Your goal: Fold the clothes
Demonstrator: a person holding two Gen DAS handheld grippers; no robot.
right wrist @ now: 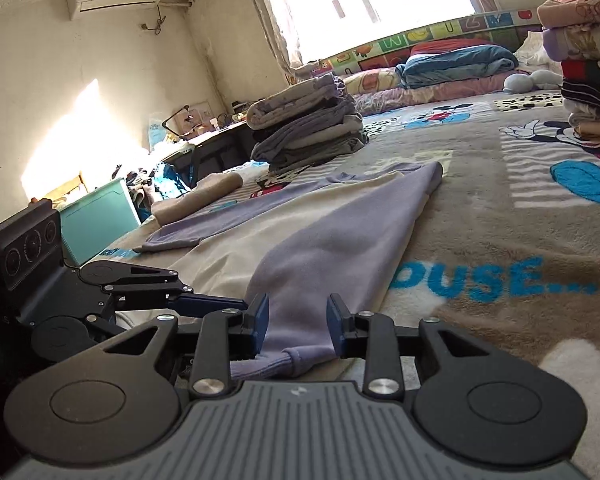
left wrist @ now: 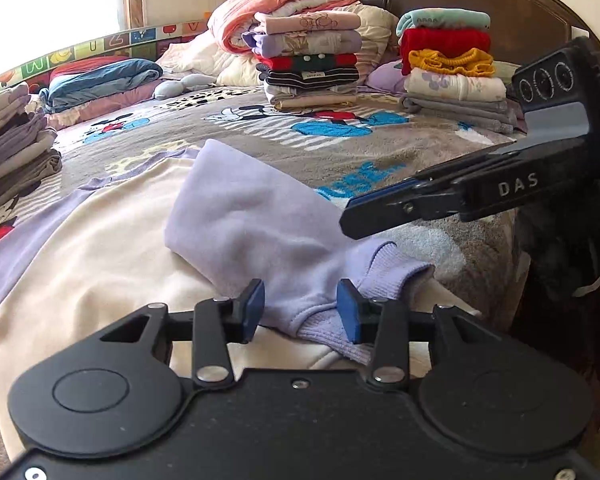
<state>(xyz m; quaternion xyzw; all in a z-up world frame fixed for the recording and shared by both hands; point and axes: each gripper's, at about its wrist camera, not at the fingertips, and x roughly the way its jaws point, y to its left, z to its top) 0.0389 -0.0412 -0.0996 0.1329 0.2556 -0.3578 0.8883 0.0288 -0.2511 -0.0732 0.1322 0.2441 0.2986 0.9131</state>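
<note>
Grippers, left [left wrist: 300, 310] and right [right wrist: 298, 320], we see spread wide around the lilac sleeve [left wrist: 252, 216], gripping nothing, on the blanket [left wrist: 300, 148].

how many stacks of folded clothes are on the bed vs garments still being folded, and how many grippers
Folded stacks: 3: left stack, middle stack, right stack
Garments being folded: 1: sweatshirt
Grippers: 2: left gripper, right gripper
Total: 6
</note>
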